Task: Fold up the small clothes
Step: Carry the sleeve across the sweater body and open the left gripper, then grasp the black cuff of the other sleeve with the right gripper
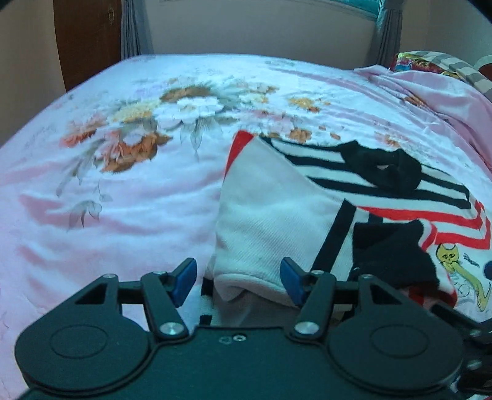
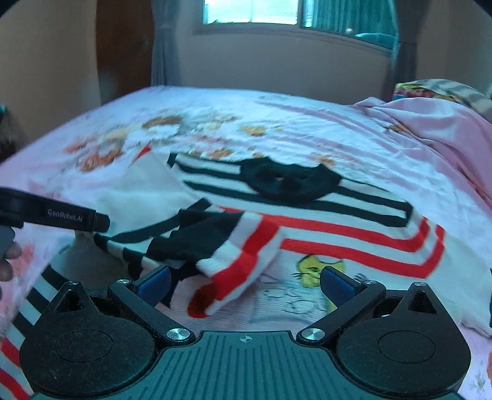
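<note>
Striped shirt (image 2: 338, 237) lies part-folded on bed (image 1: 123, 215); left gripper (image 1: 238, 281) and right gripper (image 2: 244, 284) both gape empty. Advise pinching folded edge squarely.

Floral pink bed (image 2: 307, 123) beneath daylit window (image 2: 249, 12), grey curtains (image 2: 163, 46), beige wall (image 2: 276, 58).

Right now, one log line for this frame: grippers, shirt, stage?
left gripper: open, around shirt hem | right gripper: open, over folded sleeve | shirt: on bed, part folded
</note>
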`<state>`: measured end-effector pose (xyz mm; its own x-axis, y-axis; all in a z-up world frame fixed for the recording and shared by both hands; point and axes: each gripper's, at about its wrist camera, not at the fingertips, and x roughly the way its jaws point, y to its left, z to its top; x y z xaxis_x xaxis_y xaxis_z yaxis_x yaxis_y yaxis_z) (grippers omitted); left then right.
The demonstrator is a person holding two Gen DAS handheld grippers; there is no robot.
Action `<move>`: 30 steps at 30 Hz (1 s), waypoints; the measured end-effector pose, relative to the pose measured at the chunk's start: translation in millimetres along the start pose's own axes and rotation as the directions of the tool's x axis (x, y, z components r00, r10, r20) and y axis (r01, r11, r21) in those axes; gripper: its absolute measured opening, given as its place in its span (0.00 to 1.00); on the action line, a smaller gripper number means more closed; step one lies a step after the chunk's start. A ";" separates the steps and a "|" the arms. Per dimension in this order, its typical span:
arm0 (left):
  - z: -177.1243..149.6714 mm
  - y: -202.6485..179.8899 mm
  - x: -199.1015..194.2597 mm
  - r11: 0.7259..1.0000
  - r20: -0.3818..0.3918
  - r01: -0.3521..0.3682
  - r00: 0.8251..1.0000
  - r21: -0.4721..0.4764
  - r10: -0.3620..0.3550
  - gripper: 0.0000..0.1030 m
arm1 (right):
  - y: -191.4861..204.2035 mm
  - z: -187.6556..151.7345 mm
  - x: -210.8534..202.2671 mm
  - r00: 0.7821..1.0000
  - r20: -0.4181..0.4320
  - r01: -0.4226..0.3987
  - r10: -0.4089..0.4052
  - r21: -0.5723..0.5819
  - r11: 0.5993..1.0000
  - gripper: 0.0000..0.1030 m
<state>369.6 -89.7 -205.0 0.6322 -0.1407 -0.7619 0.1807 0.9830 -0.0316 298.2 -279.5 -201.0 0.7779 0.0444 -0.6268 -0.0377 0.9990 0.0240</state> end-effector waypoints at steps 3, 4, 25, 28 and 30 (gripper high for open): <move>-3.4 7.9 3.6 0.999 -0.009 0.021 1.000 -0.041 -0.021 0.57 | 6.6 1.6 20.2 0.999 -0.044 0.004 -0.005 -0.026 1.000 0.58; -4.0 9.3 3.2 0.998 -0.007 0.028 1.000 -0.052 -0.028 0.57 | 5.0 2.8 28.7 0.997 -0.074 -0.005 0.004 -0.015 1.000 0.53; -7.8 -35.7 16.5 0.998 -0.029 0.056 0.998 -0.017 -0.057 0.55 | -150.6 -6.0 19.2 0.996 -0.073 -0.007 0.058 0.556 0.831 0.09; -10.6 -36.0 16.0 0.999 -0.025 0.051 0.998 0.002 -0.051 0.56 | -154.3 -12.9 18.9 0.996 -0.090 0.058 -0.014 0.513 0.857 0.09; -6.3 -33.8 14.8 0.998 -0.029 0.056 0.998 -0.012 -0.057 0.54 | -151.7 -5.2 18.5 0.996 -0.072 0.086 -0.060 0.460 0.884 0.09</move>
<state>368.1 -124.3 -219.3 0.5990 -0.1929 -0.7772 0.2069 0.9749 -0.0826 315.1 -430.2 -220.3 0.7316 -0.0158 -0.6816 0.3226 0.8888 0.3256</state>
